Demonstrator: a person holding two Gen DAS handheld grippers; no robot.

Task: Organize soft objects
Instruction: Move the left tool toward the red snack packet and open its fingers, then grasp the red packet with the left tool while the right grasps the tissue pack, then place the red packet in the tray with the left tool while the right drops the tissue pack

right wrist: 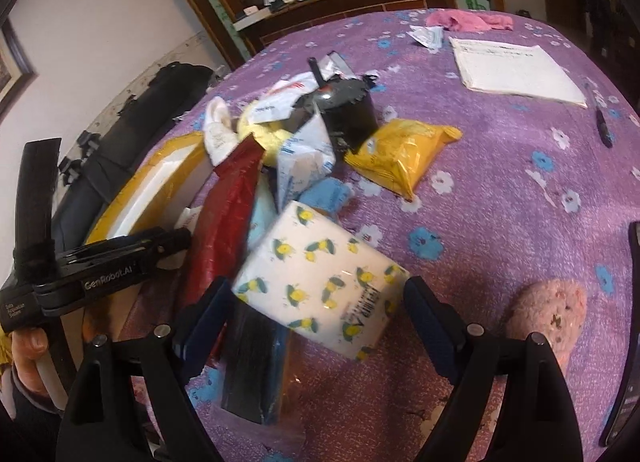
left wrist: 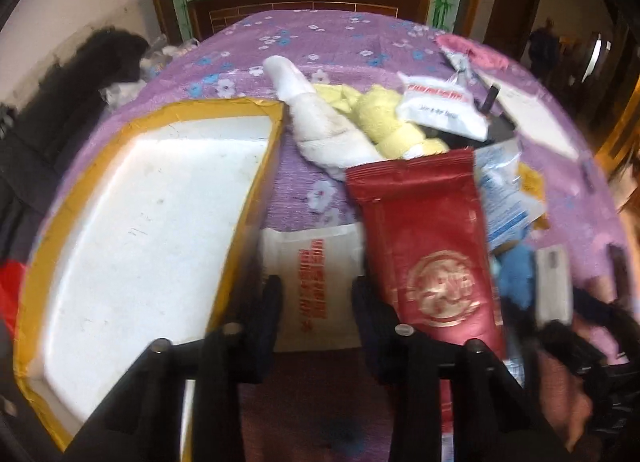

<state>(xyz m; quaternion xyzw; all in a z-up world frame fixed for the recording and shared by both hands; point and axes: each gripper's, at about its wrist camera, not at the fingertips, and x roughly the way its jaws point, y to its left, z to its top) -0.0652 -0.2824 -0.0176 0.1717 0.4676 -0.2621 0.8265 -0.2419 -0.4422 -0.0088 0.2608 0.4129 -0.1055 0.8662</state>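
Box [left wrist: 152, 229] left of pile; pouch [left wrist: 424, 246] atop pile, notebook [right wrist: 516, 69] behind.

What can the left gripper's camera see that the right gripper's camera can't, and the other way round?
Only the left view shows the white packet with red print between the left gripper fingers. Only the right view shows the lemon-print tissue pack between the open right gripper fingers, the yellow bag and the pen. Both show the red pouch, the yellow-edged box and the purple floral cloth.
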